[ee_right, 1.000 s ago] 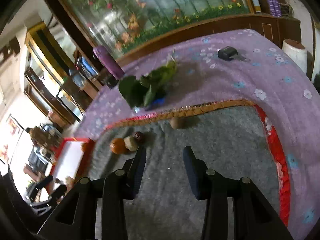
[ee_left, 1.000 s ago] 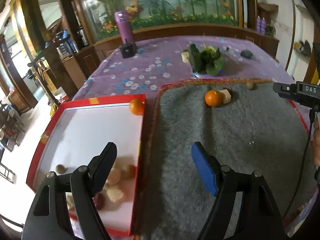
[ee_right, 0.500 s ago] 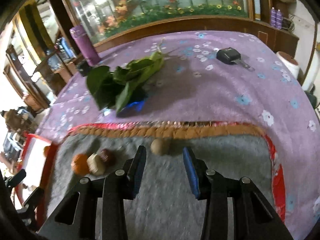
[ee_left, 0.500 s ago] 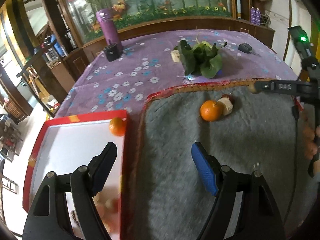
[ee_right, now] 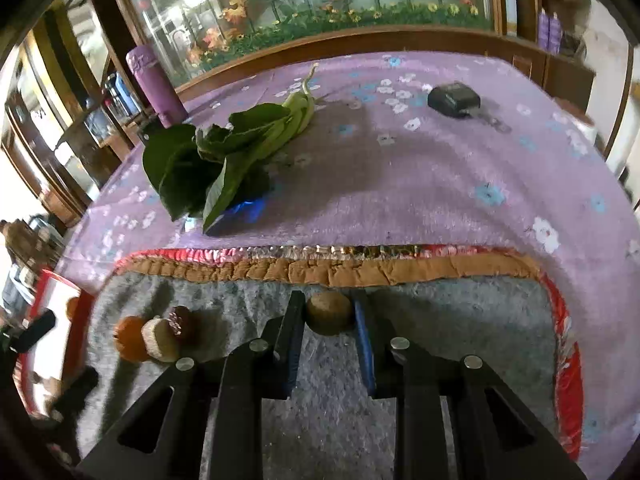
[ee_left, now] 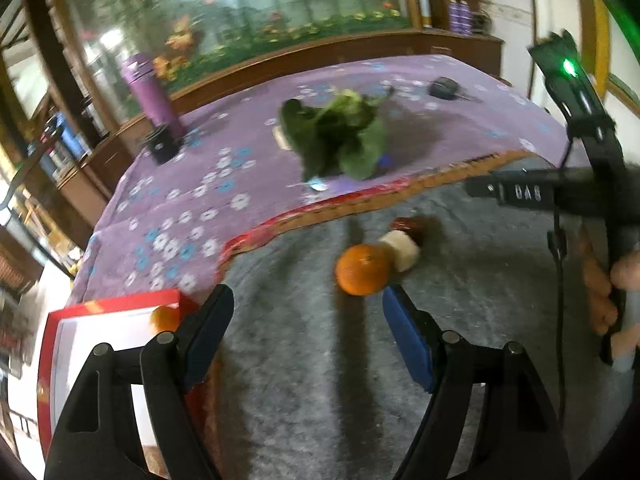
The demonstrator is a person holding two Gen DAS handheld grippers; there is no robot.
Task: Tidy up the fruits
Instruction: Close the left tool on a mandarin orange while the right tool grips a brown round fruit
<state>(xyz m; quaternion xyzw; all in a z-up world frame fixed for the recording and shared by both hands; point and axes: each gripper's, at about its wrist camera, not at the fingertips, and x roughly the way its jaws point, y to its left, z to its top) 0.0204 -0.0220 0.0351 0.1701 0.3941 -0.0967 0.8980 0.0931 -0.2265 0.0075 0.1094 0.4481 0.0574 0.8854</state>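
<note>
While closing, the right gripper (ee_right: pixel 328 312) pinches a round, dull-brown fruit (ee_right: pixel 329 317) — rough-skinned.

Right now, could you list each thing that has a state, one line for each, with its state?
right gripper: jaws have just been closing, now shut on the small brown fruit
left gripper: open, nothing between the fingers
orange: lying on the grey mat, touching the pale fruit
dark red fruit: on the mat, behind the pale fruit
red tray: holds a second orange at its far corner
leafy greens: lying flat on the purple cloth
</note>
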